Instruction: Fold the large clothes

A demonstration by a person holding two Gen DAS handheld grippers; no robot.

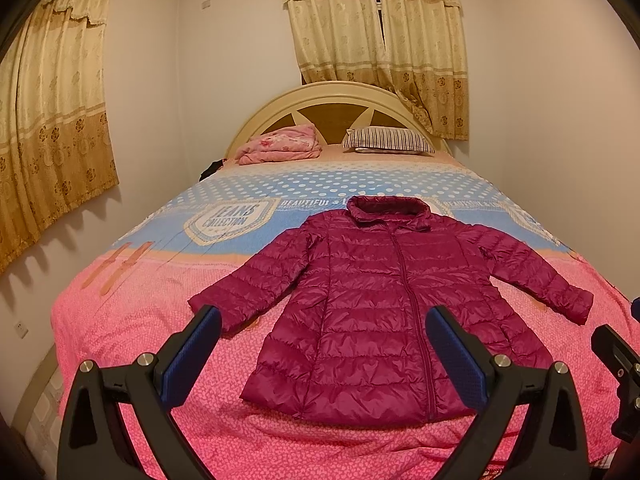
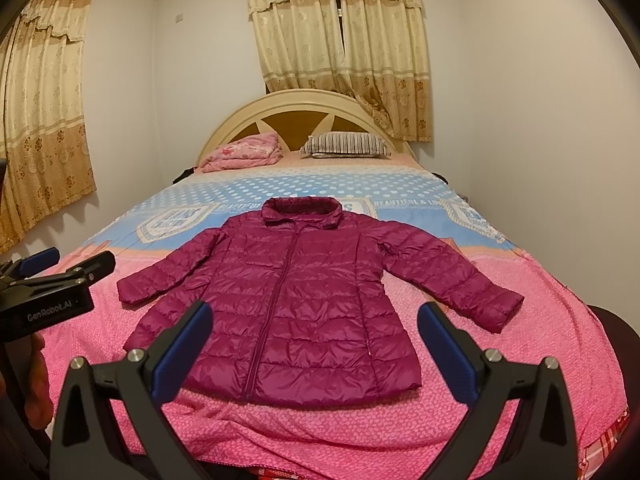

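We find a magenta quilted down jacket [image 1: 372,304] laid flat, front side up, on the pink half of the bedspread [image 1: 132,328], close to the foot edge of the bed. Its zip is closed along the front and its collar [image 1: 387,208] points toward the headboard [image 1: 328,98], reaching onto the blue dotted band of the spread. Both sleeves are spread outward and downward: the left sleeve [image 1: 248,284] angles toward the left edge of the bed, the right sleeve [image 1: 536,272] toward the right edge. The hem lies parallel to the foot edge, with a strip of bare spread between them.

We record the left gripper [image 1: 320,344] hovering above the foot of the bed, its two blue-padded fingers [image 1: 190,352] spread wide and holding nothing; the jacket's lower left part shows between them. The right gripper [image 2: 314,344] is likewise spread wide and empty, hovering over the jacket's hem region. Neither tool touches the garment. In the right wrist view the left gripper's body appears at the left margin, just beside the left edge of the bed.

At the head of the bed we note a folded pink blanket [image 1: 280,146] toward the left corner and a striped pillow [image 1: 388,141] toward the right, both well apart from the jacket. Beige patterned curtains [image 1: 380,40] hang behind the headboard and on the left wall.
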